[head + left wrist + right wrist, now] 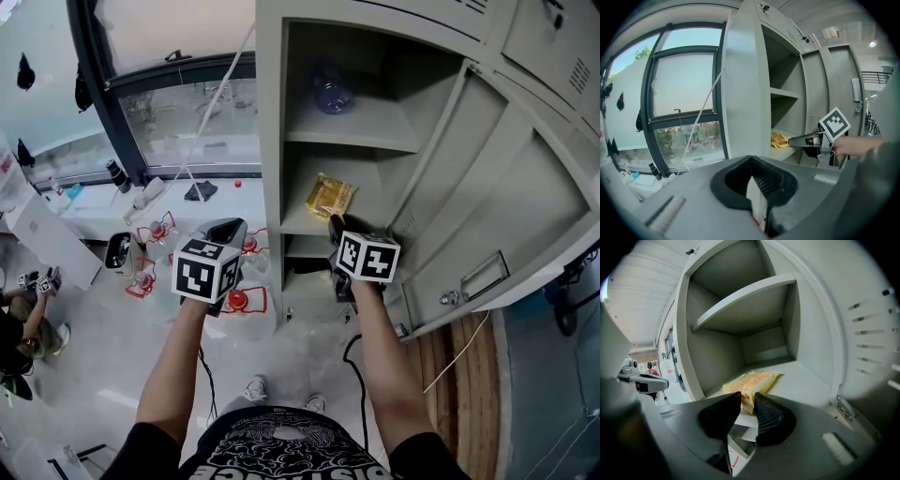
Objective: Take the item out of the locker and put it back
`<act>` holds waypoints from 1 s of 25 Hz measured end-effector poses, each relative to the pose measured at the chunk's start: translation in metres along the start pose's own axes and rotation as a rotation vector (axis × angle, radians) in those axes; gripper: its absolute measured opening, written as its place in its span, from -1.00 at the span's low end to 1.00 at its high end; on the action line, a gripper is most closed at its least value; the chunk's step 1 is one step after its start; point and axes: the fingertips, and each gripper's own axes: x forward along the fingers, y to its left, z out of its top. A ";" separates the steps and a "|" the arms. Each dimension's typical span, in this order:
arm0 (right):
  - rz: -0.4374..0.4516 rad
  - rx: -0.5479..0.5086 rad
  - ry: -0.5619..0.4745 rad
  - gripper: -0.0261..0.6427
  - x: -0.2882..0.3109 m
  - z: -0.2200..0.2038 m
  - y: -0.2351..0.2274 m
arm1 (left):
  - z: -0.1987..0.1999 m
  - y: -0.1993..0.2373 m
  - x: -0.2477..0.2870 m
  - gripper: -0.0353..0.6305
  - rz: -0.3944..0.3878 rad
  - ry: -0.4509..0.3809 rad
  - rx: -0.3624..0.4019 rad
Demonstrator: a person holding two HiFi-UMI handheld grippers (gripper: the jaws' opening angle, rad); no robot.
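A yellow snack packet (330,195) (752,380) lies flat on the middle shelf of the open grey locker (272,141). My right gripper (335,223) (747,404) reaches in at the shelf's front edge, and its jaws pinch the packet's near end. The packet still rests on the shelf. My left gripper (228,228) (759,197) hangs outside the locker, to its left, shut with nothing in it. In the left gripper view the packet (779,139) and the right gripper (806,139) show at the right.
A clear water bottle (333,89) lies on the upper shelf. The locker door (497,206) stands swung open to the right. Left of the locker are a window (187,112) and several red-and-white things (155,230) on the floor. A person (23,319) sits at far left.
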 end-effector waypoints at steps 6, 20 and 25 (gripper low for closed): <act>-0.020 -0.027 0.005 -0.64 0.000 0.000 0.000 | -0.002 0.001 -0.003 -0.89 0.001 0.001 -0.003; -0.006 -0.046 0.015 -0.82 0.002 -0.001 -0.003 | -0.004 -0.001 -0.003 -0.89 0.011 0.002 -0.012; 0.009 -0.037 0.009 -0.83 0.004 0.000 -0.004 | -0.005 -0.005 -0.004 -0.89 0.023 0.004 -0.016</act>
